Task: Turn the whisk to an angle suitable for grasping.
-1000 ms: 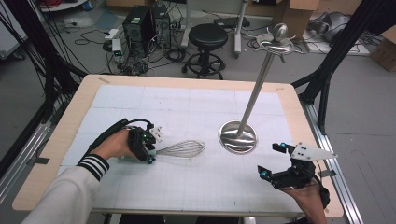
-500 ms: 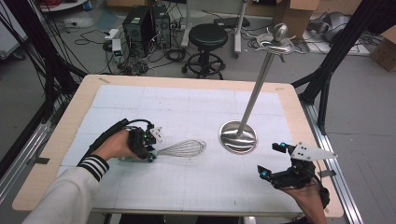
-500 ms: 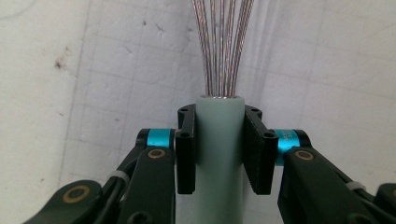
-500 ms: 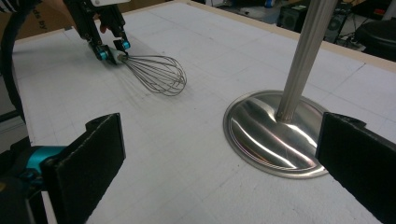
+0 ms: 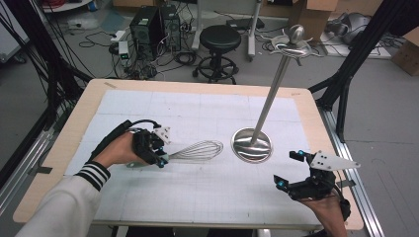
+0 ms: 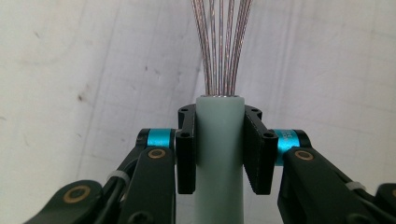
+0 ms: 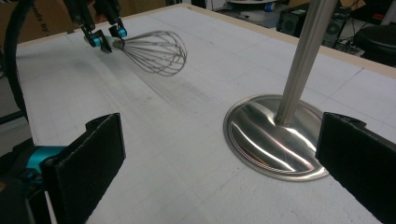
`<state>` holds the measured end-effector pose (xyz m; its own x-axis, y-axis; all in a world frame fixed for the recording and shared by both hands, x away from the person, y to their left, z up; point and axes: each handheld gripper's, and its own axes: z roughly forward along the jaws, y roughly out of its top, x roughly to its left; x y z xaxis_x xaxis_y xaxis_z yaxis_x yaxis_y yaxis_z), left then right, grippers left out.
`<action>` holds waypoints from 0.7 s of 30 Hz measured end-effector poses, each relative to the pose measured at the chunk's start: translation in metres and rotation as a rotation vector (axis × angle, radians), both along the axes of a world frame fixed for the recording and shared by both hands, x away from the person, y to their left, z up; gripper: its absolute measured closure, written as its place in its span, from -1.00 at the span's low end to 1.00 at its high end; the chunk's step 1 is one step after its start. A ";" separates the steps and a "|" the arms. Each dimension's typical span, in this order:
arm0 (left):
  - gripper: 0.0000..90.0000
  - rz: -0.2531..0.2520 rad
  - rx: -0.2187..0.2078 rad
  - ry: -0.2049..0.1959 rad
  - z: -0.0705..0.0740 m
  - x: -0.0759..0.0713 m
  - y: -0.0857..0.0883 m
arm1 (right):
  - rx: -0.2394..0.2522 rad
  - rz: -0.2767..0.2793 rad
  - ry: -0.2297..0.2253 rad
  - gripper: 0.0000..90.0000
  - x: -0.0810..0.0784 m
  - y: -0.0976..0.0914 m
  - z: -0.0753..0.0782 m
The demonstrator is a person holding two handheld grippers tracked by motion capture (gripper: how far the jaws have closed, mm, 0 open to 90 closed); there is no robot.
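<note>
A wire whisk [image 5: 197, 150] with a pale green handle [image 6: 218, 186] lies level, a little above the white mat at the left. My left gripper [image 5: 160, 159] is shut on the handle just behind the wires, and its pads [image 6: 185, 154] press on both sides. The right gripper view shows the whisk [image 7: 159, 51] and that left gripper [image 7: 105, 39] far off, with a shadow under the wires. My right gripper [image 5: 287, 169] stands open and holds nothing near the front right edge. It faces the steel base [image 7: 271, 140] of a stand.
A tall steel stand [image 5: 274, 84] rises at a slant from its round base [image 5: 252, 145] to a hooked top [image 5: 295, 42]. The wooden table rim [image 5: 74, 123] frames the mat. A stool [image 5: 220, 39] and computer boxes stand on the floor beyond.
My left hand has lifted slightly with the whisk in its grip, so the wire head is a little higher. My right gripper has kept still.
</note>
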<state>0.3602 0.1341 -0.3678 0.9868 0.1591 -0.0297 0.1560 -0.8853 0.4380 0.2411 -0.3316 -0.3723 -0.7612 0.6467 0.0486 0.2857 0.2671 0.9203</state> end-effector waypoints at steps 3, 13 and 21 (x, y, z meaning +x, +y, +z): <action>0.54 -0.006 -0.017 -0.018 0.010 -0.002 -0.003 | -0.001 0.001 -0.002 -0.99 0.000 -0.001 0.000; 0.54 -0.065 -0.071 -0.041 0.032 -0.011 -0.018 | -0.001 0.017 -0.001 -0.99 -0.001 0.001 0.001; 0.54 -0.091 -0.108 -0.025 0.034 -0.013 -0.032 | 0.005 0.032 -0.002 -0.99 -0.001 0.002 0.002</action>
<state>0.3469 0.1021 -0.3335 0.9976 0.0664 -0.0174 0.0654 -0.8426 0.5346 0.2401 -0.3298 -0.3700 -0.7819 0.6214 0.0504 0.2752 0.2714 0.9223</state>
